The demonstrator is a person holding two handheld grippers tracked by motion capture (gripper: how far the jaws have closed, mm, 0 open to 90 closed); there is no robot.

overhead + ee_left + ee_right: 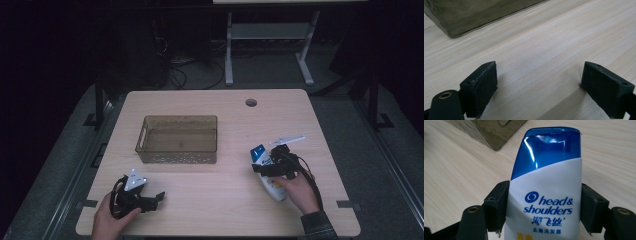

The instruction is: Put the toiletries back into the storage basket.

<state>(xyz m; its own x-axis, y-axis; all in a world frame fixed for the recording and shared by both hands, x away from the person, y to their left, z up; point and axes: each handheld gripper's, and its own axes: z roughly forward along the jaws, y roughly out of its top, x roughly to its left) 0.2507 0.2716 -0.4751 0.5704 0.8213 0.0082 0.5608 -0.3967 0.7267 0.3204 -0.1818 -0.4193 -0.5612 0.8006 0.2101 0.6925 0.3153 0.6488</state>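
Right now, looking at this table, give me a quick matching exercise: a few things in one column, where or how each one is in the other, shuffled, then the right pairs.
Column one:
1. shampoo bottle
2. bin
3. left gripper
4. cable hole

Column two:
A. open over bare wood
B. far edge of the table, right of centre
C. clamped between the right gripper jaws
D. middle of the table, nothing inside

Pairs: 1-C, 2-D, 3-A, 4-B

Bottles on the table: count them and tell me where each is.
1. The shampoo bottle lies on the table's right side, gripped by the right claw, right of the bin, which looks empty.
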